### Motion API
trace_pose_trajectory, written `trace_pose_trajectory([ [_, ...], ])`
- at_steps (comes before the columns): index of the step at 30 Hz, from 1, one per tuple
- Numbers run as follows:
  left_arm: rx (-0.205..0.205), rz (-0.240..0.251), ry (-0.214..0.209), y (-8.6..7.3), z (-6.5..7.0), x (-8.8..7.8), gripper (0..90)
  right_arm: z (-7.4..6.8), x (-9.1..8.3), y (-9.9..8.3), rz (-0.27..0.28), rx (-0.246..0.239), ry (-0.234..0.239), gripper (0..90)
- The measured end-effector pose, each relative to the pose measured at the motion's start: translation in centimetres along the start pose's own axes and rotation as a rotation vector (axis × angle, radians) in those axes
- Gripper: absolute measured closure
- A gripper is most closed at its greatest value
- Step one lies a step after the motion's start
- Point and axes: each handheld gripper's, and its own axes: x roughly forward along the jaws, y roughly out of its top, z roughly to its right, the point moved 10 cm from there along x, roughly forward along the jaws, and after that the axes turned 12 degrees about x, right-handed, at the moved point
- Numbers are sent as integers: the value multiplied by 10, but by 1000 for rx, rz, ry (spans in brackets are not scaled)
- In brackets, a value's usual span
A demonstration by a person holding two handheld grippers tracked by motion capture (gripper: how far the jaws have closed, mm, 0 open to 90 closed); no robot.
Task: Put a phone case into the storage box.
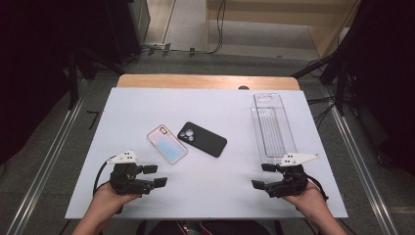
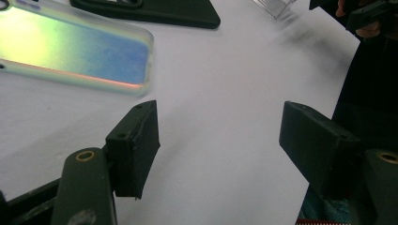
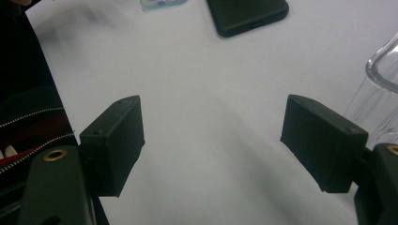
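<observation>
Both hands low, grippers (image 1: 155,175) (image 1: 263,176) open, inward

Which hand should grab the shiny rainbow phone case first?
Probably the left. The left gripper sits open just below the rainbow phone case, with bare table between. The right gripper is farther off, beside the clear tray.

Bright, even overhead light on the white table (image 1: 210,196); surroundings dark, close views slightly blurred, perhaps from motion.

Iridescent phone case (image 2: 70,49) cut off
</observation>
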Motion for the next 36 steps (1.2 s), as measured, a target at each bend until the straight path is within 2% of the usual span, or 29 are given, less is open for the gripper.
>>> trace_pose_trajectory([
  [23,-13,5,-1,2,0,1,295,5,-2,1,5,6,-6,203],
  [25,-43,1,16,4,-3,0,295,5,-3,0,3,10,-10,203],
  [28,-50,2,24,6,-4,0,295,5,-3,0,3,11,-11,204],
  [29,-44,-5,42,9,-7,1,295,6,-3,0,3,10,-12,203],
  [32,-39,-26,59,11,-11,3,293,5,-3,-1,0,7,-12,203],
  [33,-38,-30,80,16,-16,4,293,5,-3,-1,-2,5,-12,204],
  [36,-53,-10,86,24,-21,5,293,5,-3,-1,0,8,-14,203],
])
